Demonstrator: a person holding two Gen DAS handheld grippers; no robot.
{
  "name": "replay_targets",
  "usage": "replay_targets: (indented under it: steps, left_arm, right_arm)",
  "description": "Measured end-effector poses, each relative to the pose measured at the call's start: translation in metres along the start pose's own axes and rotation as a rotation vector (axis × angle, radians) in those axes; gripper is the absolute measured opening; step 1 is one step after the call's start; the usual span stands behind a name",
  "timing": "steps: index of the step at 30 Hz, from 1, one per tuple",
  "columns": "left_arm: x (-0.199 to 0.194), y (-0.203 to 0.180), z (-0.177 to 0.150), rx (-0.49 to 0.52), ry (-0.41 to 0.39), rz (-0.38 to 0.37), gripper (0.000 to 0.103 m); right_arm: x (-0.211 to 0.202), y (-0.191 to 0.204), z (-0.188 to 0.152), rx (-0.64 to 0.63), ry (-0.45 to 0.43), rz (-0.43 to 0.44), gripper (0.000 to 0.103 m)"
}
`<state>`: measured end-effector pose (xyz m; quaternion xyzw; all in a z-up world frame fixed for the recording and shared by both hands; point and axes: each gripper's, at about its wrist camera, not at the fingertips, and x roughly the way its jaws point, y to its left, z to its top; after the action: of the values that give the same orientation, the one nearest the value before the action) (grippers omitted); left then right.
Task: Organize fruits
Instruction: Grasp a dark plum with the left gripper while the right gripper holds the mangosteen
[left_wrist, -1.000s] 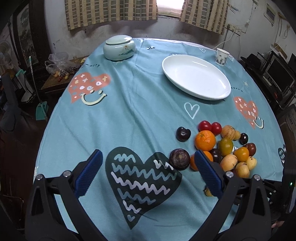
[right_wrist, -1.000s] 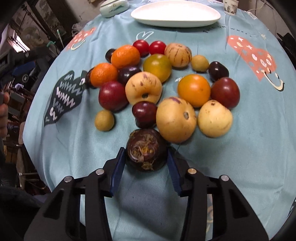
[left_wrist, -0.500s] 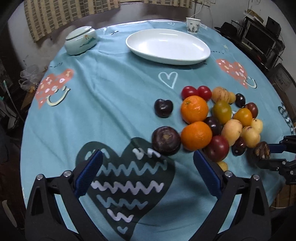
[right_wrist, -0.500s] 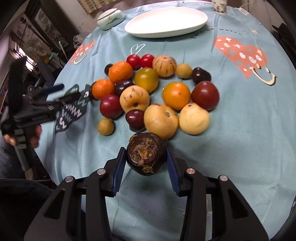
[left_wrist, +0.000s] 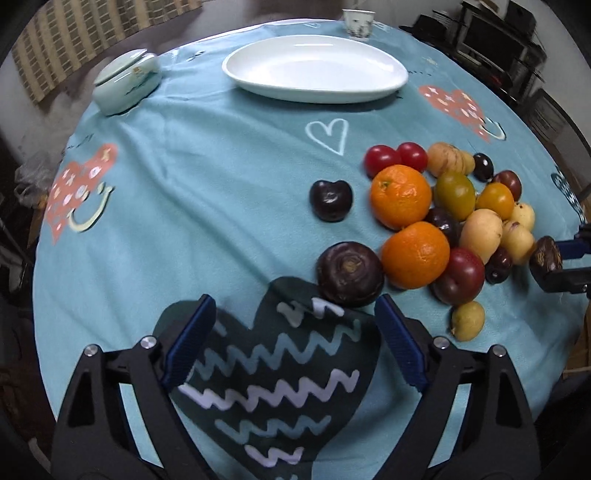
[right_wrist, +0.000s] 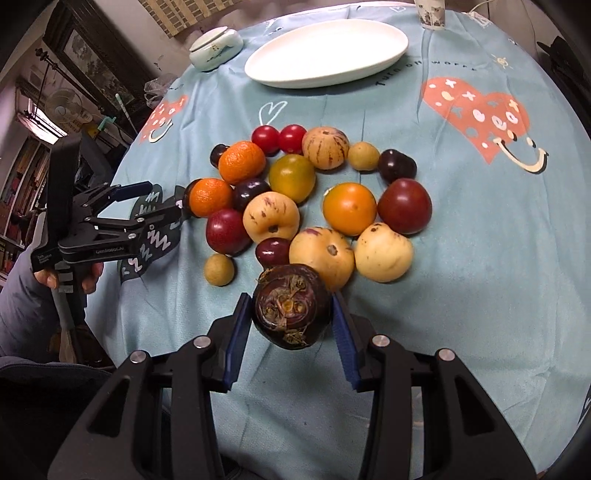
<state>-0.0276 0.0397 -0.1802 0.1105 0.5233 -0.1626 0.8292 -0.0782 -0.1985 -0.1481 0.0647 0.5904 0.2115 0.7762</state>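
Observation:
A pile of several fruits lies on the blue tablecloth: oranges (left_wrist: 400, 195), tomatoes, plums and pale melons (right_wrist: 321, 254). My right gripper (right_wrist: 291, 326) is shut on a dark purple round fruit (right_wrist: 291, 306) and holds it above the cloth at the pile's near edge; it also shows in the left wrist view (left_wrist: 546, 254). My left gripper (left_wrist: 291, 341) is open and empty, close in front of a second dark purple fruit (left_wrist: 350, 274) beside an orange (left_wrist: 415, 254). The left gripper shows in the right wrist view (right_wrist: 157, 201). A white oval plate (left_wrist: 314, 68) lies empty at the far side.
A pale green lidded jar (left_wrist: 127, 81) stands at the back left and a small cup (left_wrist: 358, 18) behind the plate. A lone dark plum (left_wrist: 330, 199) lies left of the pile. Table edges drop off all around; furniture crowds the right side.
My left gripper has moved forward and right toward the dark purple fruit. My right gripper has lifted its fruit off the cloth and drawn back slightly from the pile.

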Motion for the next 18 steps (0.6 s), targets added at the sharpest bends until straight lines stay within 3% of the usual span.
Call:
replay_targets:
  steps: [5,10,13,14,18]
  left_arm:
    - [0.020,-0.021,0.011,0.131,0.014,0.044,0.088]
    - [0.029,-0.020,0.020,0.174,0.009,0.056,0.088]
    - [0.027,-0.025,0.022,0.218,0.011,0.014,0.062]
    - [0.027,-0.026,0.024,0.213,0.022,-0.023,0.047]
    - [0.027,-0.024,0.025,0.184,0.034,-0.050,0.046]
  right_arm:
    - [0.001,0.004,0.004,-0.001,0.006,-0.008,0.044]
    - [0.003,0.003,0.003,0.019,0.009,-0.022,0.044]
    - [0.004,0.004,0.002,0.023,0.008,-0.026,0.044]
    - [0.004,0.005,0.002,0.025,0.007,-0.028,0.044]
    - [0.004,0.006,0.002,0.021,0.006,-0.032,0.044]
